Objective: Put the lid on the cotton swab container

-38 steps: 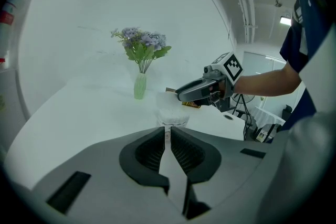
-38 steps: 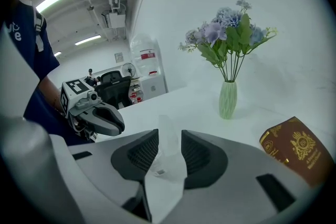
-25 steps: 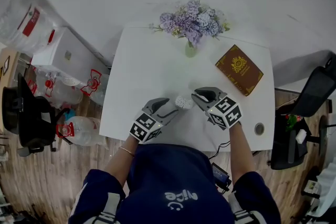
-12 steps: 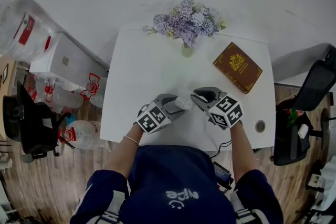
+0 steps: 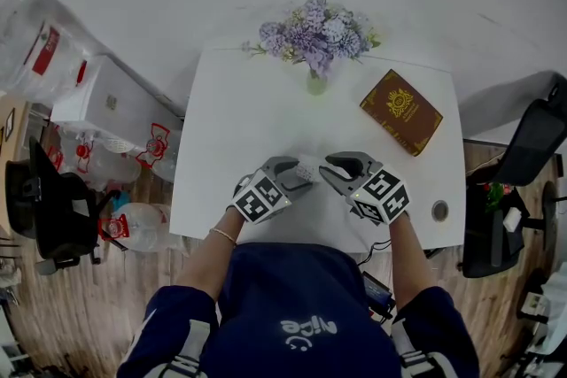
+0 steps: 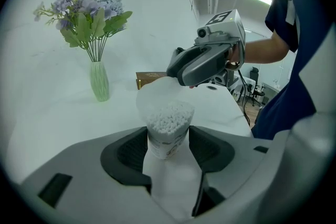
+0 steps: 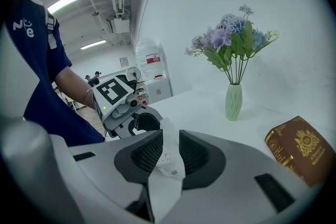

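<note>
Left hand-held gripper is spread wide around the cotton swab container. The pads sit close along both sides of its lower body, and I don't see them squeezing it. The container stands upright near the front edge of the worktop, between my two tools, with its top open. My right hand-held gripper is clenched on the lid, pinching that thin, cloudy plastic by its edge.

I judge the container light, smooth and easy to tip, so I want to hold it low on the body and firmly but gently, since thin plastic would buckle. The lid looks bendy and should stay held at the rim so that it can seat flat.

My left gripper view shows the packed swab tips and the lid hanging just beyond the rim, not yet on. The head view gives only a pale speck there. The right gripper view shows the grip on the lid, but I can't make out the container in it.
</note>
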`<state>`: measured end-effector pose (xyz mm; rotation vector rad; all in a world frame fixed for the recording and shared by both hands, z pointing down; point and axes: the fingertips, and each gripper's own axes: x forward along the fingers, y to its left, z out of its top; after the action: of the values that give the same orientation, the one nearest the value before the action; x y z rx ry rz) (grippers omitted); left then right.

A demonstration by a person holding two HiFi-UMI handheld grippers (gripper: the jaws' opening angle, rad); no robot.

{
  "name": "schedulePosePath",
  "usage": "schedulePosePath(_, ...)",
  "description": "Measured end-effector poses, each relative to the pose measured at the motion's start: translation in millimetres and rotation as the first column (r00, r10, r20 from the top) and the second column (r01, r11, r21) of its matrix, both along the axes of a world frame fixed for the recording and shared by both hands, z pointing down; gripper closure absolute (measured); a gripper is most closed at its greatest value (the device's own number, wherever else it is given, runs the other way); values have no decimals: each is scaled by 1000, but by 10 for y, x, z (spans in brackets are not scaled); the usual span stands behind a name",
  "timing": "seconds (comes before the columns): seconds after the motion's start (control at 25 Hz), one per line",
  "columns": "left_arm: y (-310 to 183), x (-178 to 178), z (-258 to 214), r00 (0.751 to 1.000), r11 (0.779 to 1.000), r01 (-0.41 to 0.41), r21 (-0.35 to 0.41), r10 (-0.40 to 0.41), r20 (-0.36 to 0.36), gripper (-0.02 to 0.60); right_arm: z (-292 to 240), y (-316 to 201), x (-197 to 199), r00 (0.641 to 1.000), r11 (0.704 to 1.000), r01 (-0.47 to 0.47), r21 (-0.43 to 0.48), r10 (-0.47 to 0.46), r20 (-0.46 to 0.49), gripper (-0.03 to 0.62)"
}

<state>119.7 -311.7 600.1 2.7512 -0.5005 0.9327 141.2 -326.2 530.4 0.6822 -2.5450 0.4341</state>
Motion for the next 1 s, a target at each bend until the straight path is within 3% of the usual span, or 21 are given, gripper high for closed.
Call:
schedulePosePath(0.32, -1, 18, 1, 1000, 1000, 28, 8, -28, 6, 314, 93, 211, -104, 1000, 1000, -11, 9, 12, -14, 499)
schedulePosePath(0.68, 12, 33, 3, 999, 999, 48, 16, -48, 8, 314, 97, 252, -171, 982, 980, -187, 64, 186, 22, 499)
schedulePosePath(1.0, 2, 31, 22, 998, 997, 64, 31, -64, 17, 314, 158, 247, -196, 955, 954, -296, 48, 296, 15, 499)
